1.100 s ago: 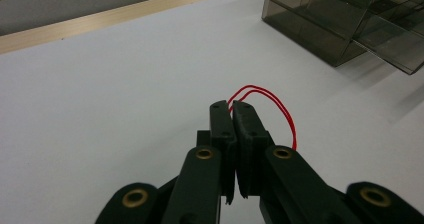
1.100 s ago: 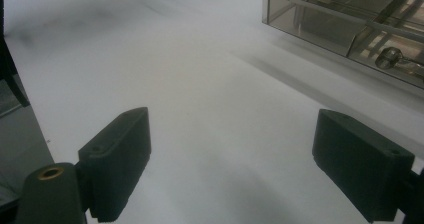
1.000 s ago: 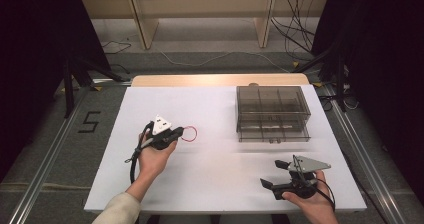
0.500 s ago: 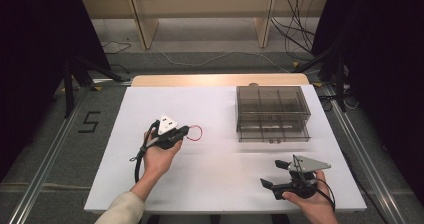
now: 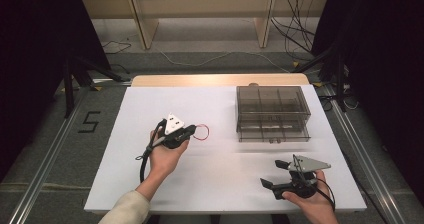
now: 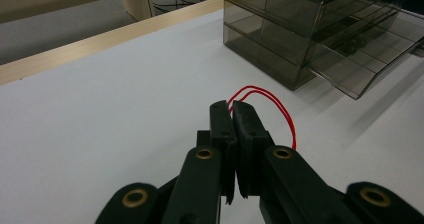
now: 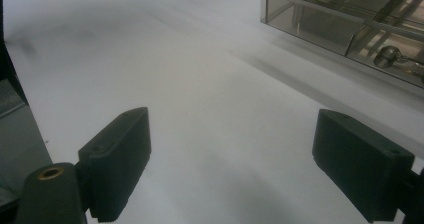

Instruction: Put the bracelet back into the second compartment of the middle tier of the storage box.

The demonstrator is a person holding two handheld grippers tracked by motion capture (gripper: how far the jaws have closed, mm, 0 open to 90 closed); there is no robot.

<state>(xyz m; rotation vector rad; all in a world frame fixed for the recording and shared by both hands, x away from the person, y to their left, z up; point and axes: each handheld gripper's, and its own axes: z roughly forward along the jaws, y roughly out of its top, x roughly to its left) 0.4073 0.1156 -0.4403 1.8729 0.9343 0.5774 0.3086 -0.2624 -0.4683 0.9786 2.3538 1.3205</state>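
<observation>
While pinched in left gripper (image 6: pixel 232 111), thin red wire (image 6: pixel 272 101) loops.

The left black hand-held gripper (image 5: pixel 192 132) has its jaws pressed tight together, held low by the left hand (image 5: pixel 166 156). The right black hand-held gripper (image 5: pixel 274 174) has its jaws spread wide.

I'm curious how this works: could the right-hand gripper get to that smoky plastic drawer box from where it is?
Probably yes. The right gripper has its jaws open and empty, and bare white table lies between it and the drawer box, whose lower drawer is pulled out toward it.
</observation>
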